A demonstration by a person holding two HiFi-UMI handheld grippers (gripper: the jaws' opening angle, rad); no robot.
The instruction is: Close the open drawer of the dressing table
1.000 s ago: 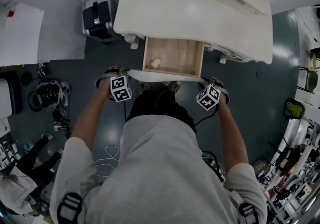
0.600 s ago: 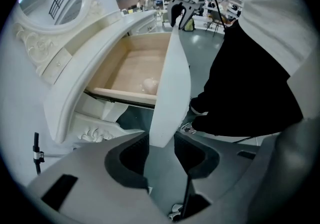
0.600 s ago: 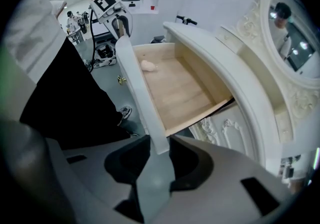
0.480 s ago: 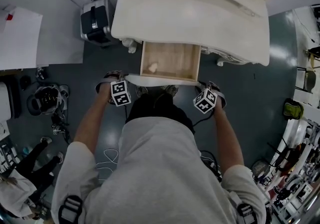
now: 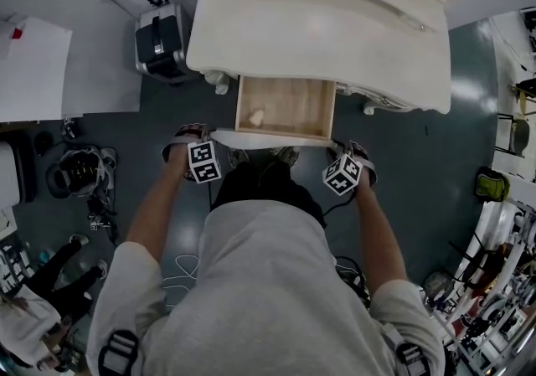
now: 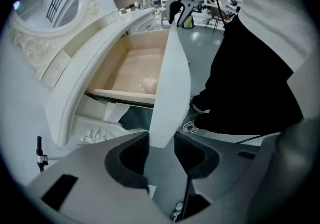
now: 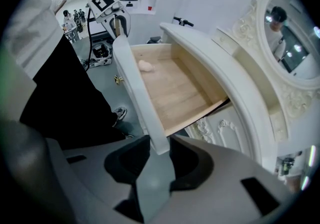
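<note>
The white dressing table (image 5: 318,23) has one wooden drawer (image 5: 289,102) pulled out toward me. A small pale object (image 5: 256,117) lies inside it near the left. The drawer's white front panel (image 5: 272,136) spans between both grippers. My left gripper (image 6: 161,143) is shut on the panel's left end, with the panel edge (image 6: 167,88) running away between its pads. My right gripper (image 7: 159,148) is shut on the panel's right end (image 7: 135,88). In the head view the left gripper (image 5: 194,141) and right gripper (image 5: 345,161) sit at the drawer's two front corners.
A black and silver case (image 5: 161,35) with a handlebar stands left of the table. White sheets (image 5: 38,64) and cables and gear (image 5: 79,173) lie on the dark floor to the left. My legs and shoes (image 5: 261,161) are just below the drawer front. An ornate mirror (image 7: 292,33) tops the table.
</note>
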